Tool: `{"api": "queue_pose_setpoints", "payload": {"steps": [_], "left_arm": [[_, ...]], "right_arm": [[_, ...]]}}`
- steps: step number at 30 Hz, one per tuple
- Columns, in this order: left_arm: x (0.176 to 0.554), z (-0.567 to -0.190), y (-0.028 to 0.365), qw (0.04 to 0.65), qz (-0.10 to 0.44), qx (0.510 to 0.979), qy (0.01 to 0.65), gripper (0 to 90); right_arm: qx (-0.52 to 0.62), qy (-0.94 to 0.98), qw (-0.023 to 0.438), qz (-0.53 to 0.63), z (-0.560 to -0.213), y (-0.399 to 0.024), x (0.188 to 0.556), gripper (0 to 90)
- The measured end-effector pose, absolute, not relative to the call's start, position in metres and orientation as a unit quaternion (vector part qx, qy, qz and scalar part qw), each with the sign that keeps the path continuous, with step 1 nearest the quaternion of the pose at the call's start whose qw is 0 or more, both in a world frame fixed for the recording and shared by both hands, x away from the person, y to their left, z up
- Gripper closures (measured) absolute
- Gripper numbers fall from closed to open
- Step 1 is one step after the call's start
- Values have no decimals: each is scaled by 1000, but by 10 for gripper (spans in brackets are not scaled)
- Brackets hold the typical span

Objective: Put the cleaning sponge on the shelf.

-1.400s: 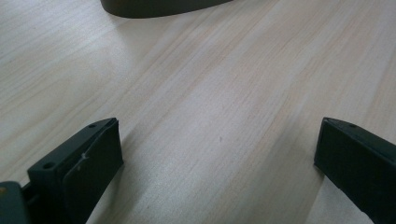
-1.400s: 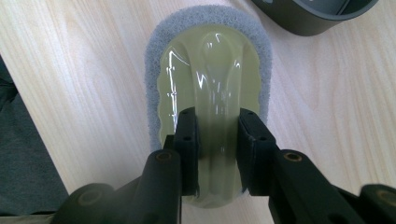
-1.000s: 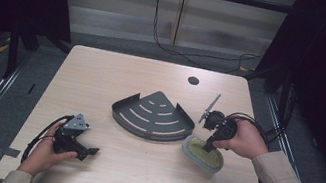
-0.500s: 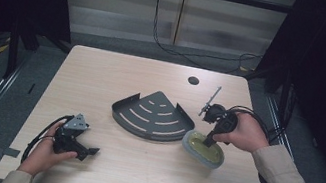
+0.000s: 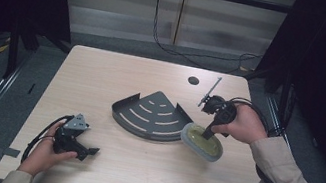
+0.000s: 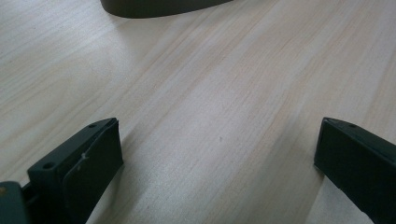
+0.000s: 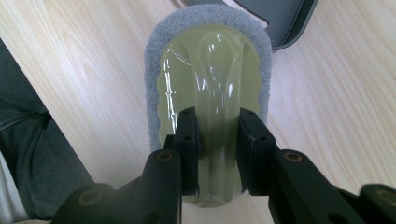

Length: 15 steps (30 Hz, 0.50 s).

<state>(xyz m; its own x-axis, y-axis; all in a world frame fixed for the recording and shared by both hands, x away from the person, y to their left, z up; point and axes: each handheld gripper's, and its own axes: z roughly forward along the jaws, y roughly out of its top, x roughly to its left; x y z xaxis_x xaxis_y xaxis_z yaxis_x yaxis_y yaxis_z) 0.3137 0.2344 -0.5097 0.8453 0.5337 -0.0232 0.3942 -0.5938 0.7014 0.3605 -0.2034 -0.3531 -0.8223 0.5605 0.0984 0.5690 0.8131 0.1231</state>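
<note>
Scrubber (image 5: pixel 203 141) beside the rack (image 5: pixel 151 115)

The scrubber (image 7: pixel 210 88) is an oval pad of grey scouring felt topped by a glossy, pale olive plastic grip with a raised ridge down its middle. It sits tilted above the table's right side, its near end higher, its far end just beside the rack's right corner. The rack (image 7: pixel 280 18) is a dark, fan-shaped metal tray with curved slots and a low rim, lying flat at mid-table.

Dim room, lit worktop (image 5: pixel 101 85) — glare streaks the scrubber's handle (image 7: pixel 219 93); near jaws blur softly.
</note>
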Motion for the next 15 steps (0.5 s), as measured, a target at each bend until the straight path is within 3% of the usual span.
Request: {"api": "queue_pose_setpoints", "payload": {"steps": [15], "left_arm": [[314, -510, 234, 368, 95, 887, 262, 5]], "right_arm": [[-322, -944, 18, -73, -341, -199, 375, 721]]}}
